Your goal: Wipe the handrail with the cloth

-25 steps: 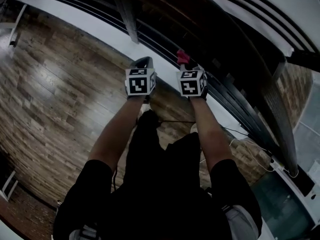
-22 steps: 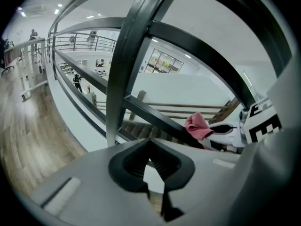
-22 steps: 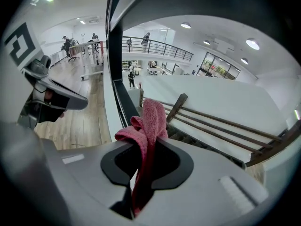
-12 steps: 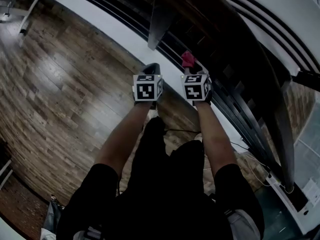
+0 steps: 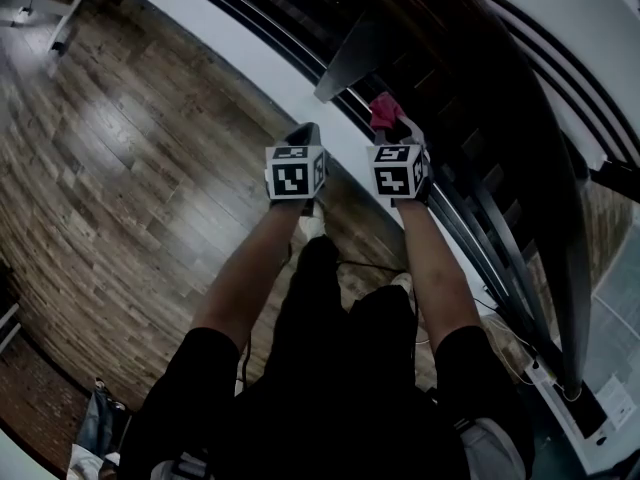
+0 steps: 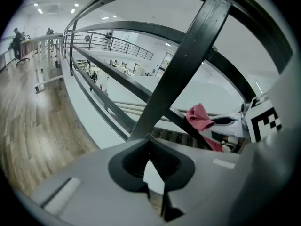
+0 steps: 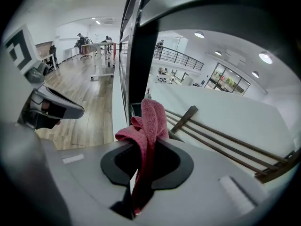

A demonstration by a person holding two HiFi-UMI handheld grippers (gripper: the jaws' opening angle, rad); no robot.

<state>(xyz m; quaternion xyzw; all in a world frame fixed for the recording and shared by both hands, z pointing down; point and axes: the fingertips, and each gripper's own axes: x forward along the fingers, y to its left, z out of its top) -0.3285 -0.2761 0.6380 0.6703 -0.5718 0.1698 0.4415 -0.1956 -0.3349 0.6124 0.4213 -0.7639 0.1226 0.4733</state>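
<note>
Sticking up between right gripper (image 7: 138, 192) fingers (image 7: 123, 205), pink cloth (image 7: 149, 121)

Two tools, left (image 5: 303, 131) and right (image 5: 392, 126); one cloth (image 5: 383, 111); one handrail (image 5: 470, 58).

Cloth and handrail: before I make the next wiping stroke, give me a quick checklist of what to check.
1. Grip on the cloth: ok, pinched in the right tongs, a bunch sticking out in front.
2. The left tongs free: ok, nothing between them.
3. Cloth touching the handrail: cannot tell; the rail seems to pass above it.
4. Path ahead: not ok, a dark post stands just beyond the cloth.
5. Left tongs clear of the cloth: ok, apart beside it.
</note>
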